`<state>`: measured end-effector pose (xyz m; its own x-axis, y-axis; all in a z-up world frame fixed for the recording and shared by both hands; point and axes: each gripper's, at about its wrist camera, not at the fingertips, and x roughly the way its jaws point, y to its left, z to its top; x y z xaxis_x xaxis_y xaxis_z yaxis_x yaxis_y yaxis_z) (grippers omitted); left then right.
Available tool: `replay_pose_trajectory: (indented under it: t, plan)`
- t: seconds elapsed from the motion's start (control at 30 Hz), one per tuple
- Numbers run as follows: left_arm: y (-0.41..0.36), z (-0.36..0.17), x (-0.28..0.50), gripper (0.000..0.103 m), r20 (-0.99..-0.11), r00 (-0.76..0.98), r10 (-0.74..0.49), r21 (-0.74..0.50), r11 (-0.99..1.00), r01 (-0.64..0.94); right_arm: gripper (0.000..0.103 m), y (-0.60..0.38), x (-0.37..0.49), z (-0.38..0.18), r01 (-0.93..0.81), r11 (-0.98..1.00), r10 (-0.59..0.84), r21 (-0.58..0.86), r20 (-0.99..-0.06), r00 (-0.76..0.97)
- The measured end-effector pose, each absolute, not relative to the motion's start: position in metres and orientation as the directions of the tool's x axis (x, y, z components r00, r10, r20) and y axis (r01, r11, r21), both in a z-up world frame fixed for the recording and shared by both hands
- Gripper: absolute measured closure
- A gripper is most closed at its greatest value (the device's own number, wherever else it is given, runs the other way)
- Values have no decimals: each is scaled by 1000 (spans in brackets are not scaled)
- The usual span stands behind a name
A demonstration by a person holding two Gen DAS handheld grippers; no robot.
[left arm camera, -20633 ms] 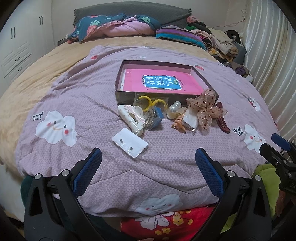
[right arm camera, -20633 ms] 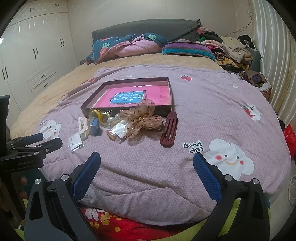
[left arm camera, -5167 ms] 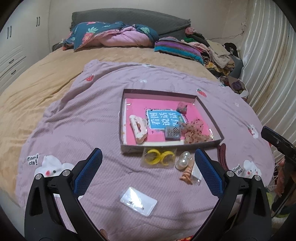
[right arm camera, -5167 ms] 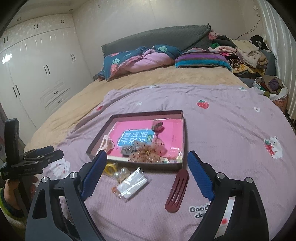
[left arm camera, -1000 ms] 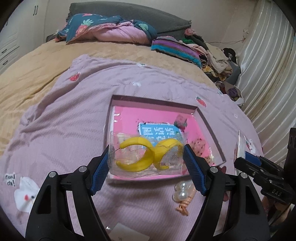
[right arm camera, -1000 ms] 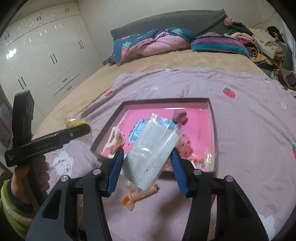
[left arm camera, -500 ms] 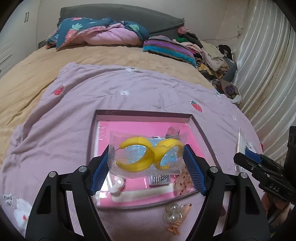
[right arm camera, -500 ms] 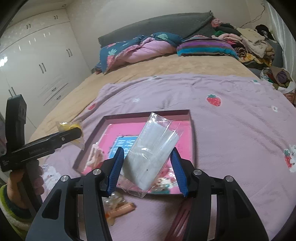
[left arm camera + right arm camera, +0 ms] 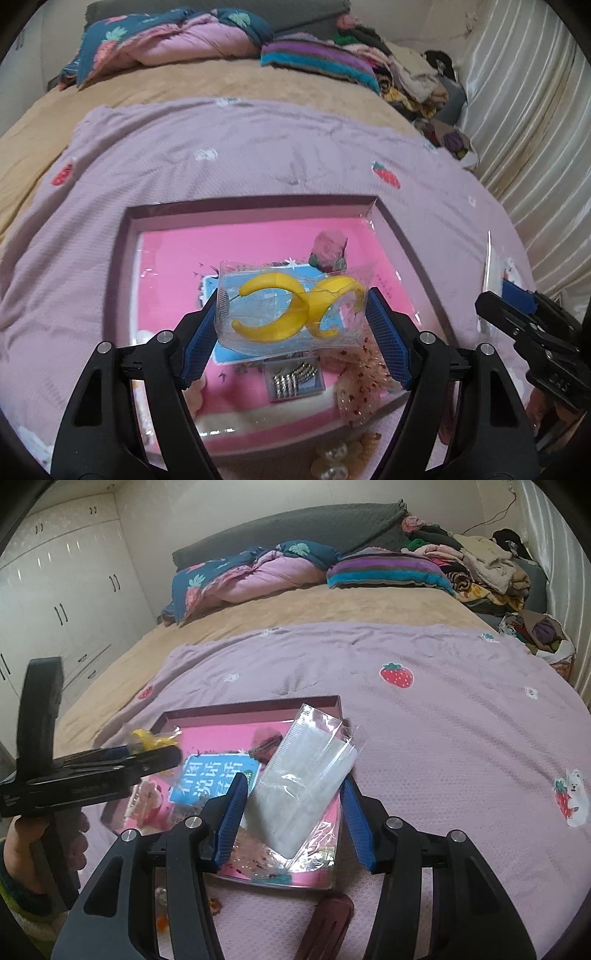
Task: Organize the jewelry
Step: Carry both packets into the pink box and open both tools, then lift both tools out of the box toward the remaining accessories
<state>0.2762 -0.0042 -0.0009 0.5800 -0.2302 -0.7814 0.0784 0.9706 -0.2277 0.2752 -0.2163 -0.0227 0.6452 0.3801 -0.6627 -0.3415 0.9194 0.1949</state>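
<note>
Jewelry sits in and around a shallow dark-rimmed box with a pink floor (image 9: pixel 255 206) that lies on a big purple blanket with strawberries on it (image 9: pixel 258 147). The left gripper (image 9: pixel 293 321) pinches a clear plastic bag with two yellow curved hoops inside (image 9: pixel 284 310), one blue pad pressing on each side of the bag. The bag hangs in the air over the middle of the box, above a blue card with white writing (image 9: pixel 214 771). The right gripper (image 9: pixel 291 805) squeezes a clear, flat plastic packet with something white in it (image 9: pixel 306 775), and the packet tilts up over the right part of the box. Inside the box, near the front, lie a small clear case with silver clips (image 9: pixel 295 380), a frilly see-through bow with red dots (image 9: pixel 360 387), and a fuzzy pink clip (image 9: pixel 327 251) farther back. A white and pink claw clip (image 9: pixel 147 797) rests at the left side of the box. In front of the box, on the blanket, are some pearly beads (image 9: pixel 332 458) and a dark red flat hair clip (image 9: pixel 328 923). A person's hand (image 9: pixel 70 834) holds the left gripper's handle.
</note>
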Motion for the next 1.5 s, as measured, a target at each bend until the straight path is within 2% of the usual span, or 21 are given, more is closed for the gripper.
replay_pose_trajectory:
  t: [0.5,1.1,1.3,1.5]
  plan:
    - [-3,-39,296,35,-833,506,-223,-223,973,62,52,-193,291,-65,-396,900,391,180,-732,557]
    - [11,-34,280,33,-838,514,-182,-191,981,37,49,-180,289,-89,-403,894,395,197,-772,498]
    - [18,-19,267,33,-822,543,-171,-188,982,24,38,-186,279,-82,-389,891,417,233,-759,500]
    - [26,-4,250,33,-802,574,-165,-197,980,6,22,-204,264,-68,-353,890,444,288,-725,527]
